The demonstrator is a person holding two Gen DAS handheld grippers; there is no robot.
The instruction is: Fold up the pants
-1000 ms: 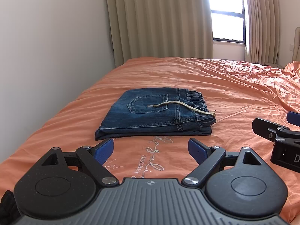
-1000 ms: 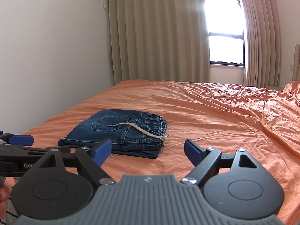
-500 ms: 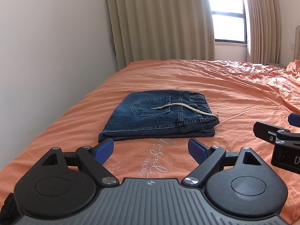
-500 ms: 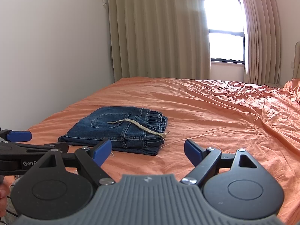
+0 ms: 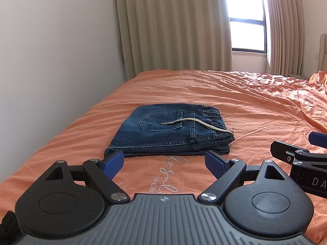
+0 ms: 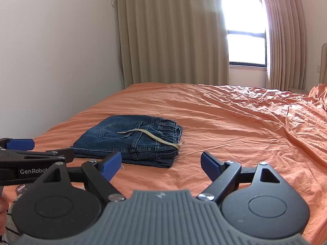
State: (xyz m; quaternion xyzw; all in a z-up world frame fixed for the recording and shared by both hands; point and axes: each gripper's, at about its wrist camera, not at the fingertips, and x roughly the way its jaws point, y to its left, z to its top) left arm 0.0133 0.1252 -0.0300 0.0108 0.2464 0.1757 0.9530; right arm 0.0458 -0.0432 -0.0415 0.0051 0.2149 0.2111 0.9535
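Pants [image 5: 169, 129] lie folded, waistband rightward, long axis left-right.

Each gripper has a ribbed grey body, two round black discs with triangular cut-outs, black link arms on silver screws, and blue pads on its fingers. The left gripper [image 5: 164, 163] reads "GenRobot" in white on its side, seen from the right gripper [image 6: 161, 162]. A sliver of skin [image 6: 3, 208] over what may be a striped sleeve [image 6: 9, 227] shows at left.

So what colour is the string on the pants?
The string is beige, lying across the folded blue pants. It shows best in the left wrist view.
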